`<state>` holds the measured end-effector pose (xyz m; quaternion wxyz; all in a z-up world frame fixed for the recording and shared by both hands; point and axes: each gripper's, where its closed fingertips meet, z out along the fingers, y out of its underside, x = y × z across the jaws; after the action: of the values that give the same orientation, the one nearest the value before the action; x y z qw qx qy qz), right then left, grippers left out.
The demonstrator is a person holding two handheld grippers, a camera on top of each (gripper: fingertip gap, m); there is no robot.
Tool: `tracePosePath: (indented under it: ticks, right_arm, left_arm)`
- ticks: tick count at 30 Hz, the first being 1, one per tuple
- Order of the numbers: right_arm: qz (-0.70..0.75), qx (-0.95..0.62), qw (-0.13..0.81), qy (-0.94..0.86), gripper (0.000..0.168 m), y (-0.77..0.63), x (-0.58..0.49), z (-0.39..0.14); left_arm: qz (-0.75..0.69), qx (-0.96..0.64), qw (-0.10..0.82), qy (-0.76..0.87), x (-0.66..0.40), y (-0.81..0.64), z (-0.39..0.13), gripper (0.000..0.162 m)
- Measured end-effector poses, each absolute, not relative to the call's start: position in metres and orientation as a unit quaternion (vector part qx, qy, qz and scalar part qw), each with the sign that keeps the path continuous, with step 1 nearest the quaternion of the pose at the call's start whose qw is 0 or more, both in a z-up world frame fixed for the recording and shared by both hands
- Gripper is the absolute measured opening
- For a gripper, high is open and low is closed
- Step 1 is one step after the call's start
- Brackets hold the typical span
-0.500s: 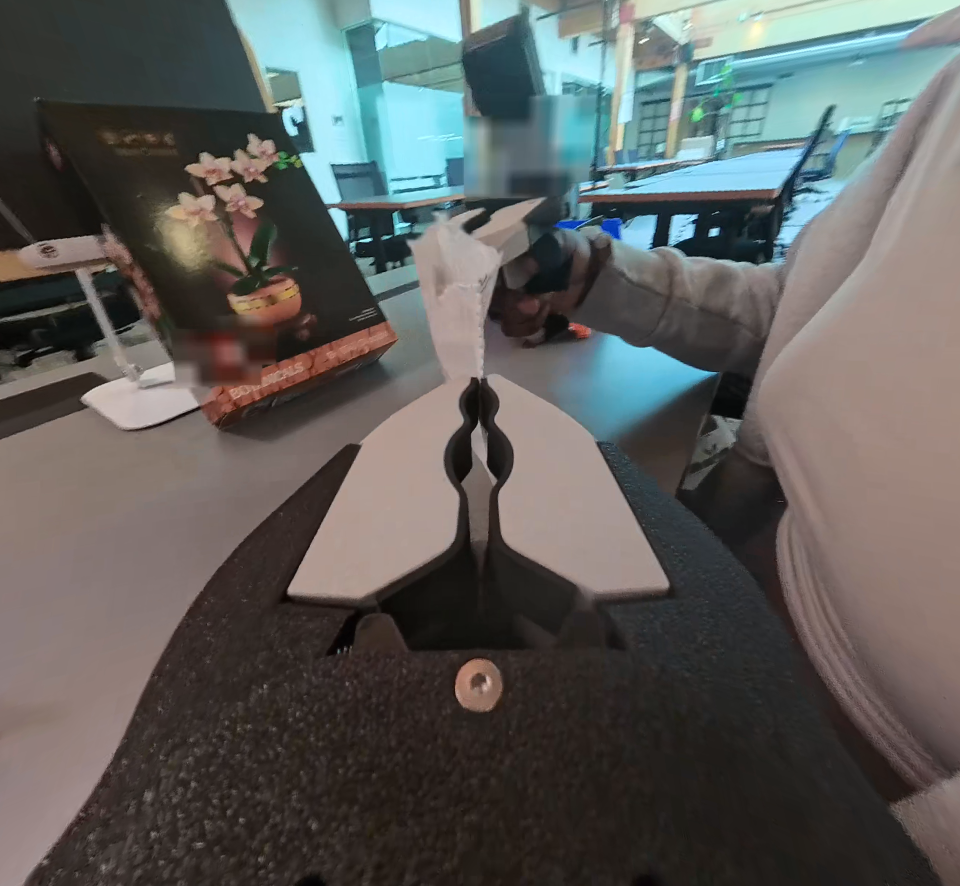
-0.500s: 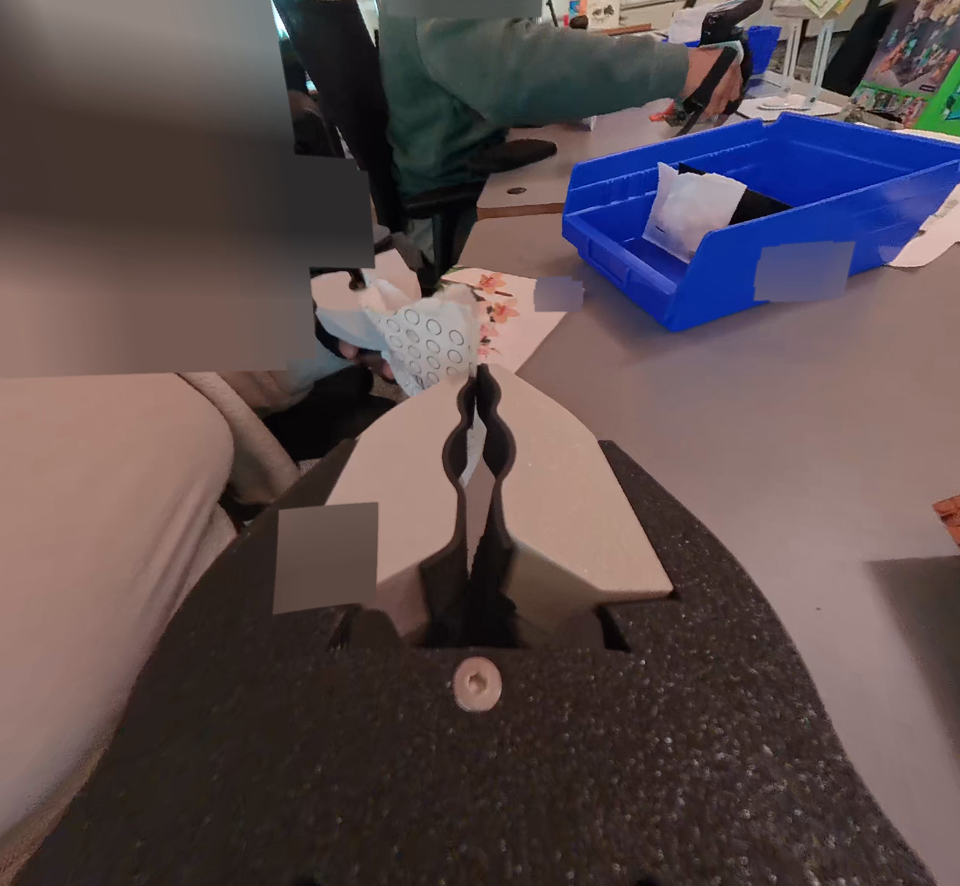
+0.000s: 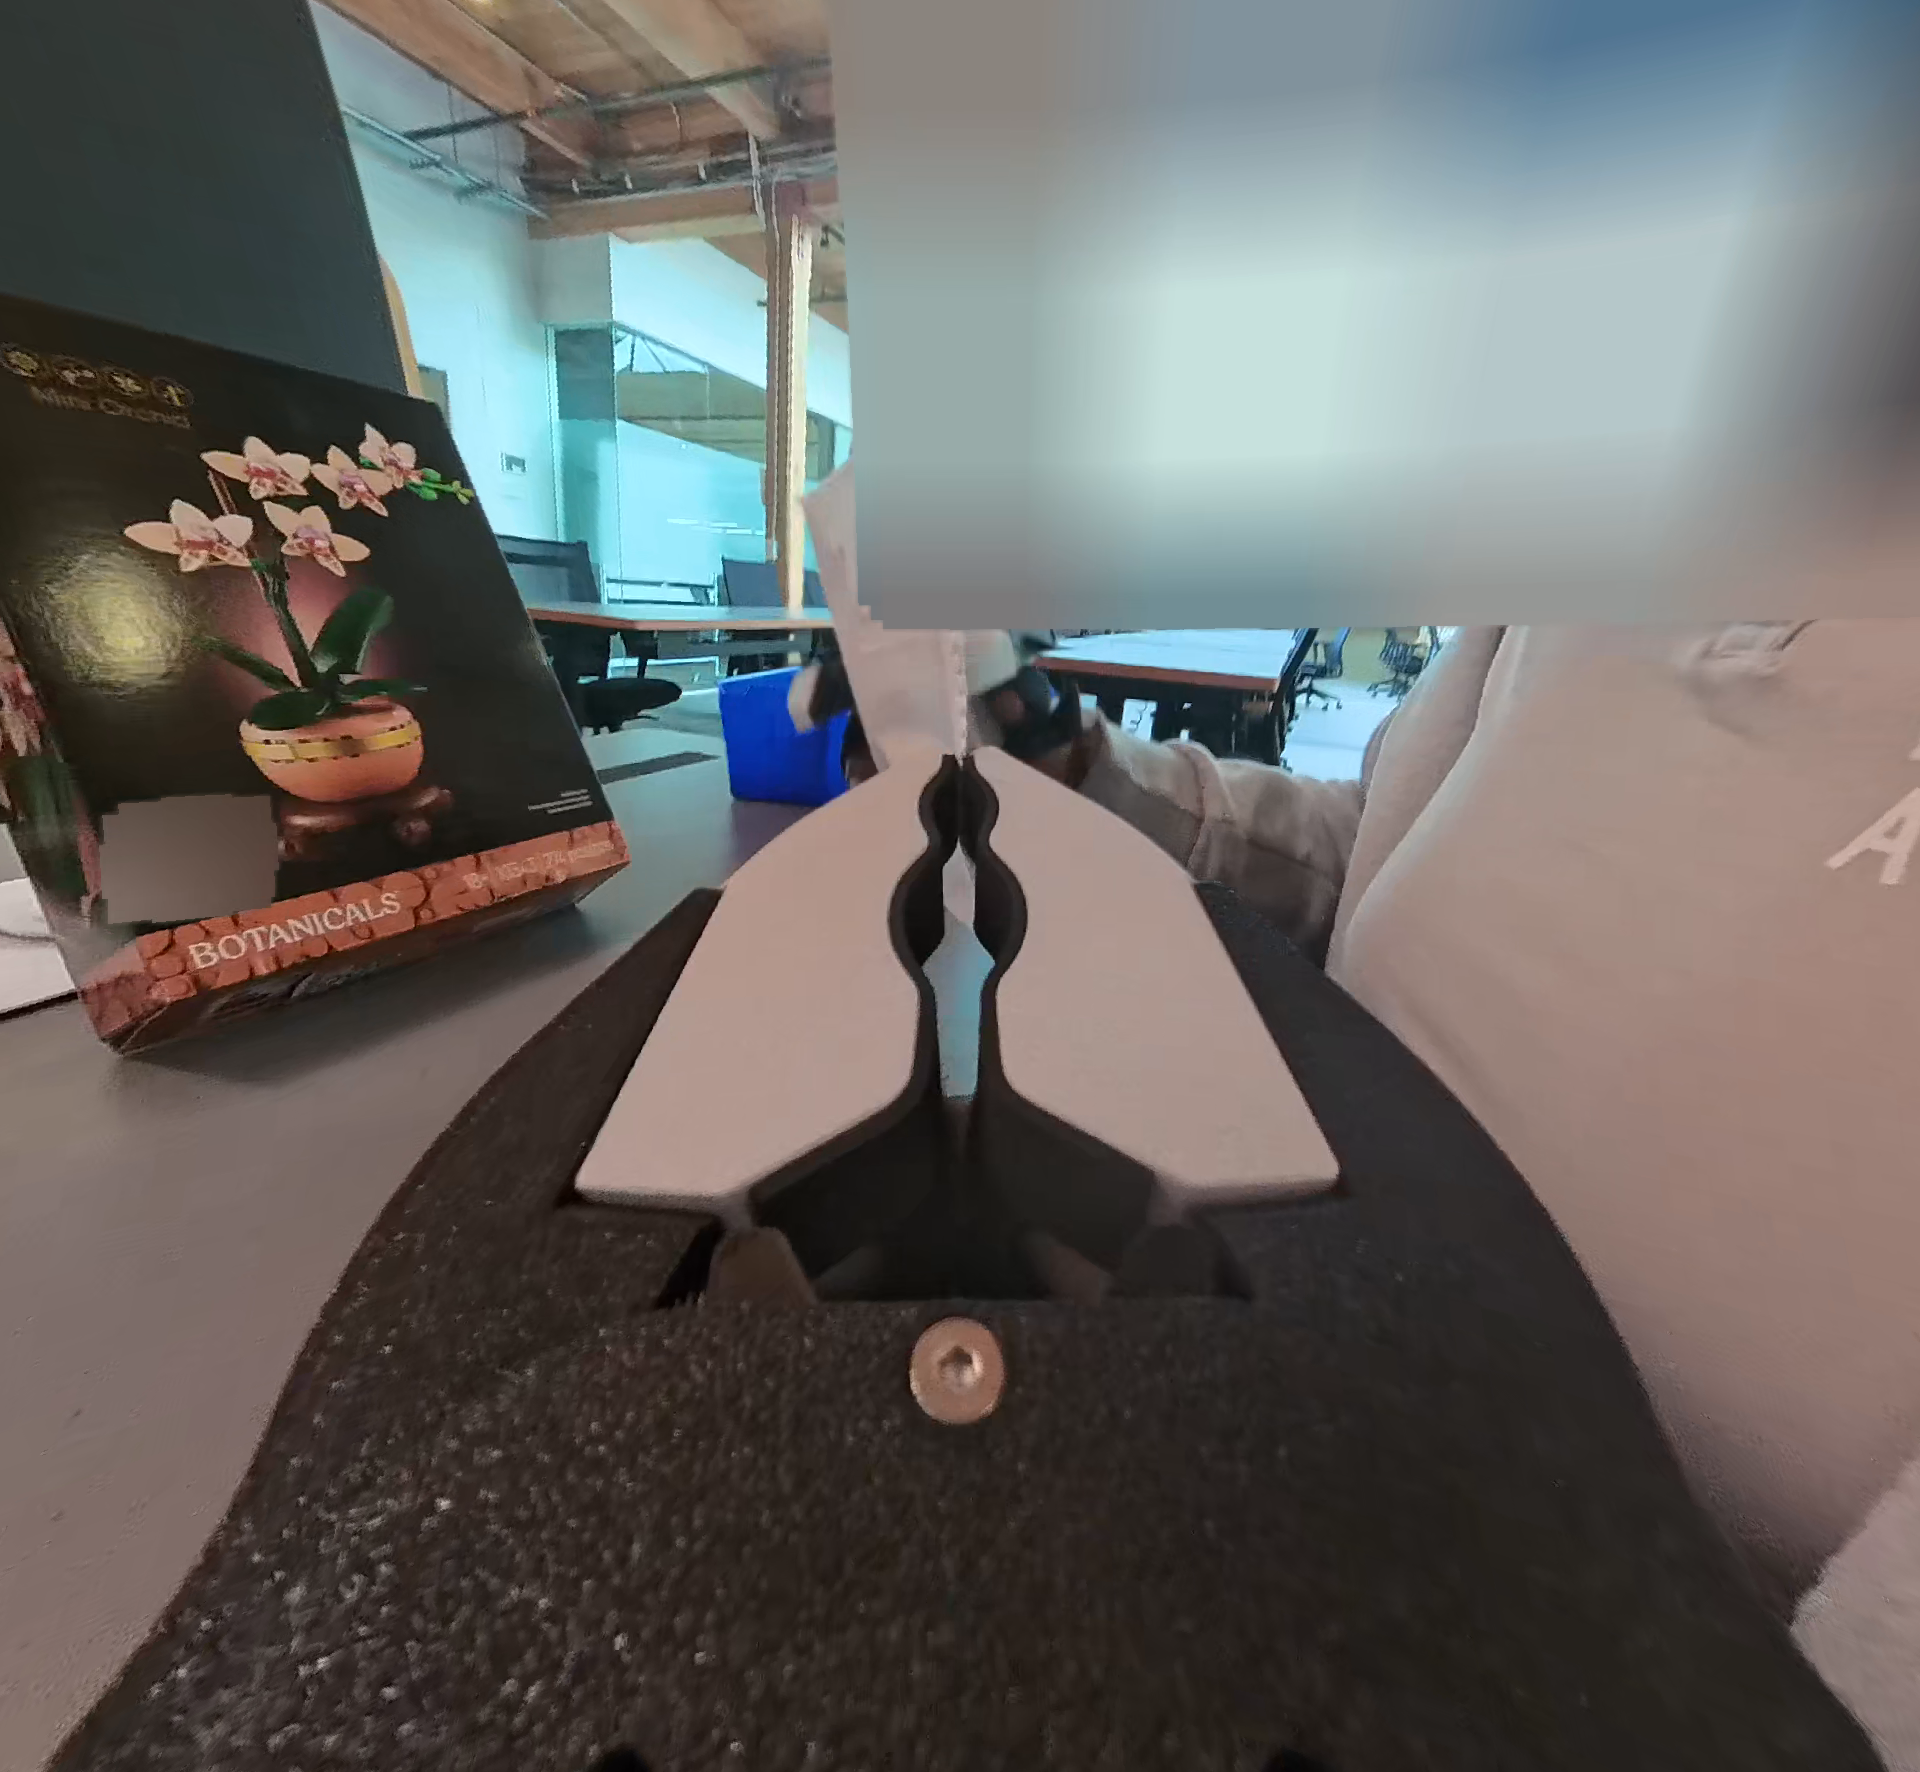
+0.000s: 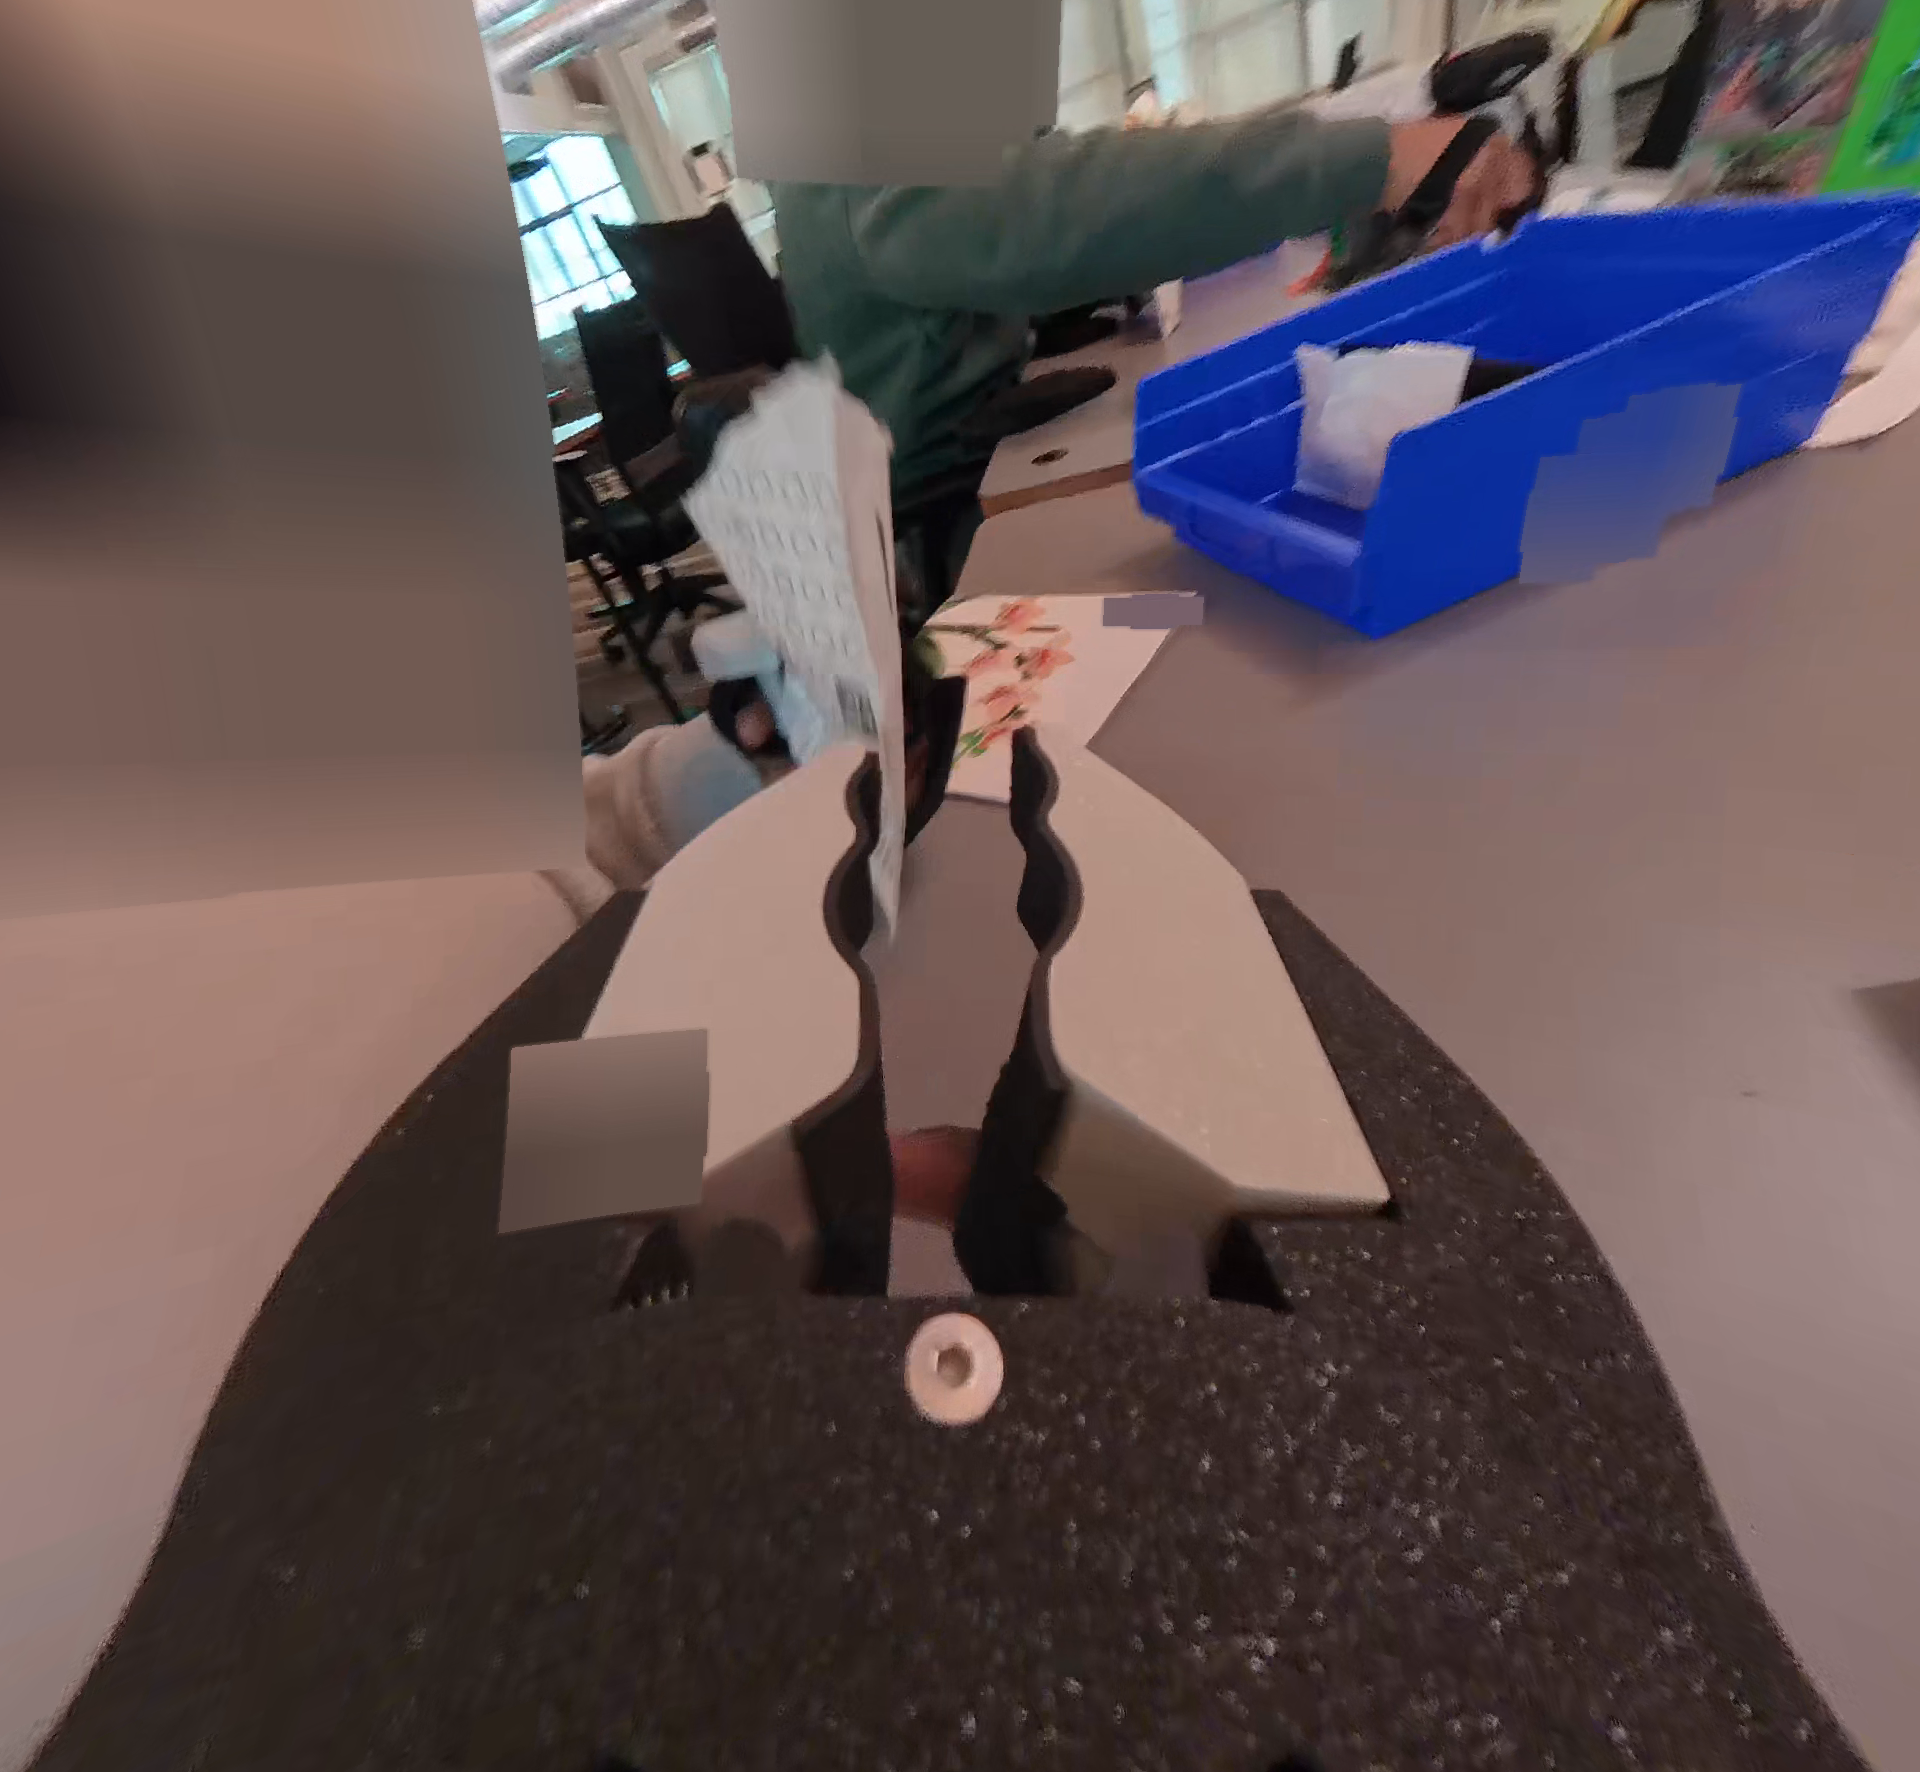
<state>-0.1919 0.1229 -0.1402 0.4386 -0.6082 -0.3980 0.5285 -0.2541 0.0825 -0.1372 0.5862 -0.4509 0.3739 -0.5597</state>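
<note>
1. I'm looking down the left claw (image 3: 954, 766) first: its fingers are pressing together at the tips and pinching the bottom edge of a white paper packet (image 3: 914, 683).
2. The packet is standing up out of that pinch, long axis roughly upright. Its upper part is vanishing behind a blur patch, so I can't tell where the top ends.
3. Over on the right claw (image 4: 945, 766), the fingers are standing apart with a clear gap between them and are clamping nothing.
4. In the right wrist view the packet (image 4: 810, 559) is dipping its lower edge into that gap. It is leaning against the inner face of the left-hand finger and staying clear of the right-hand one, then slanting up and away to the left.
5. So the left claw is carrying the packet alone, and the right one is only brushing it.
6. Just past the right claw's tips, a flower-printed booklet (image 4: 1039, 673) is lying flat on the grey desk (image 4: 1455, 839).
7. Near the left claw, a dark orchid box (image 3: 281, 683) is standing tilted on the desk, off to its left.
8. Farther out, a blue bin (image 4: 1507, 434) is sitting on the desk with a white pouch (image 4: 1361, 413) propped inside.
9. Behind it, another person's green sleeve (image 4: 1091, 205) is reaching across.
</note>
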Motion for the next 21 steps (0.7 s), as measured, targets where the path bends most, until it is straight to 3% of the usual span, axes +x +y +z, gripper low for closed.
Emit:
tracePosePath:
  ticks: [3, 4, 5, 6, 15, 21]
  right_arm:
    - [0.531, -0.606, 0.413, -0.425, 0.024, 0.113, -0.203, -0.158]
    - [0.527, -0.601, 0.414, -0.436, 0.019, 0.11, -0.207, -0.159]
    - [0.522, -0.593, 0.417, -0.45, 0.003, 0.107, -0.21, -0.159]
    - [0.516, -0.585, 0.426, -0.458, 0.0, 0.106, -0.211, -0.158]
    - [0.598, -0.516, 0.39, -0.473, 0.0, 0.083, -0.202, -0.14]
    - [0.556, -0.526, 0.41, -0.497, 0.0, 0.078, -0.204, -0.145]
  left_arm:
    - [-0.58, -0.437, 0.584, 0.363, -0.254, 0.082, -0.131, 0.0]
    - [-0.582, -0.436, 0.583, 0.363, -0.253, 0.082, -0.131, 0.0]
    - [-0.58, -0.436, 0.583, 0.365, -0.251, 0.082, -0.131, 0.0]
    - [-0.579, -0.435, 0.584, 0.367, -0.25, 0.082, -0.13, 0.0]
    - [-0.543, -0.451, 0.567, 0.424, -0.246, 0.079, -0.126, 0.0]
    - [-0.545, -0.442, 0.561, 0.439, -0.235, 0.074, -0.125, 0.0]
